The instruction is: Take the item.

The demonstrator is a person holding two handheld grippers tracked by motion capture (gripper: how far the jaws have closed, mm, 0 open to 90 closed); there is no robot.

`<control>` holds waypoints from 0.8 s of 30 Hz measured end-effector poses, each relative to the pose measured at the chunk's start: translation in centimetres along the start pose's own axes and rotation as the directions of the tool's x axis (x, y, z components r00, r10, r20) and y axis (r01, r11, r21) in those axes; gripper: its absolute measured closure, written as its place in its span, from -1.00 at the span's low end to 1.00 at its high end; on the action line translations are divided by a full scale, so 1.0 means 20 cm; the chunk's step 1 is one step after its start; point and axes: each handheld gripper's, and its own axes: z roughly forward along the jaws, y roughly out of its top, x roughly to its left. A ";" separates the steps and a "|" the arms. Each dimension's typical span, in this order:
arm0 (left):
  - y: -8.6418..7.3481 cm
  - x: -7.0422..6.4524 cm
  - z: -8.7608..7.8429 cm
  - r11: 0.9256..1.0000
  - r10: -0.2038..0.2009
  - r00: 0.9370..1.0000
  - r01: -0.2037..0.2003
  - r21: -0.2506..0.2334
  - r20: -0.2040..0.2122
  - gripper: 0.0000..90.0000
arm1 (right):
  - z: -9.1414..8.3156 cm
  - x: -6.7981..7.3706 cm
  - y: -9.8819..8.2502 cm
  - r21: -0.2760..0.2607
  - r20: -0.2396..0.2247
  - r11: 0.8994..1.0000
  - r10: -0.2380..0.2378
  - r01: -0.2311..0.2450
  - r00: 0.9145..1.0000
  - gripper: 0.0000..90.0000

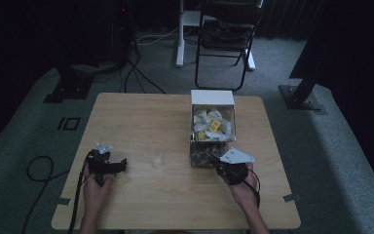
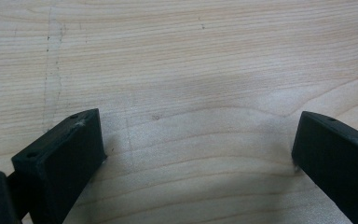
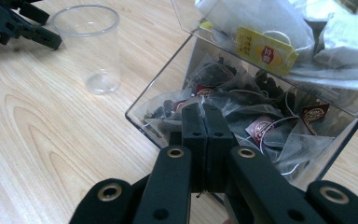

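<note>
A clear two-tier box stands on the wooden table, right of the middle. Its upper tier holds pale tea bags with yellow tags; its lower tier holds dark tea bags with red-brown tags. My right gripper is shut, its tips at the open front of the lower tier, touching the dark bags. Whether anything is pinched I cannot tell. A clear plastic cup stands empty to the box's left. My left gripper is open wide over bare wood, left of the cup.
Behind the table, a black folding chair and a white post stand on the grey carpet. Cables trail on the floor at the left. Dark stand bases sit by both far corners of the table.
</note>
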 end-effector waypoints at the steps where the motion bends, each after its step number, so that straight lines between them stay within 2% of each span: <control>1: 0.00 0.00 0.00 1.000 0.000 1.000 0.000 0.000 0.000 -0.94 | 0.00 0.00 0.00 0.000 0.000 1.000 0.000 0.000 1.000 1.00; 9: 0.00 0.00 0.00 1.000 0.000 1.000 0.000 0.000 0.000 -0.94 | -0.03 0.03 0.01 -0.003 -0.024 1.000 0.005 -0.005 1.000 1.00; 24: 0.00 0.00 0.00 1.000 0.000 1.000 0.000 0.000 0.000 -0.94 | -0.02 0.11 0.07 -0.015 -0.065 0.999 -0.033 0.032 0.997 1.00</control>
